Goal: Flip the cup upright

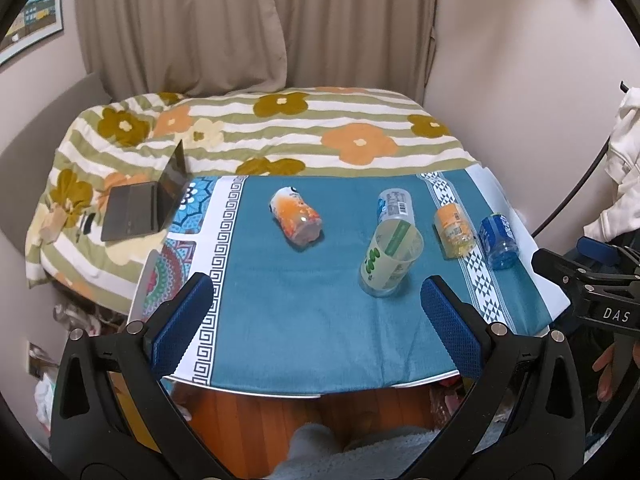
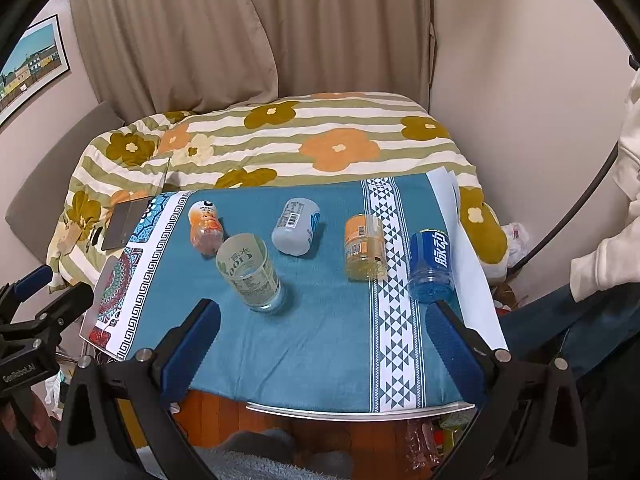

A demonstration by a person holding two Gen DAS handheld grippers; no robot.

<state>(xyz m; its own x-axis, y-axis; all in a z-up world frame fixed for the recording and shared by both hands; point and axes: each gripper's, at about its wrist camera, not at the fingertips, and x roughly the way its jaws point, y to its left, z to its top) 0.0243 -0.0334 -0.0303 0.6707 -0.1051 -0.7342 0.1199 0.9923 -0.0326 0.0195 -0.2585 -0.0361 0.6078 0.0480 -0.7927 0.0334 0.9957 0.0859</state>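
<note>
Left wrist: laptop [image 1: 138, 210] beside tablecloth [image 1: 304, 320].

We see soft even indoor light, faint shadows, strong fisheye bending with dark corners, mostly sharp

laptop [image 2: 128, 218]: partly behind table edge | wall picture [image 1: 34, 28]: cropped by frame

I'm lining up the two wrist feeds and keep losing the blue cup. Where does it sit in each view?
Left wrist view: the blue cup lies at the right edge of the table, right of the white patterned stripe.
Right wrist view: the blue cup lies right of centre, just beyond the right finger.
Shared landmark: the stripe; in both views the yellow cup lies at its left edge, the blue cup right of it.
</note>
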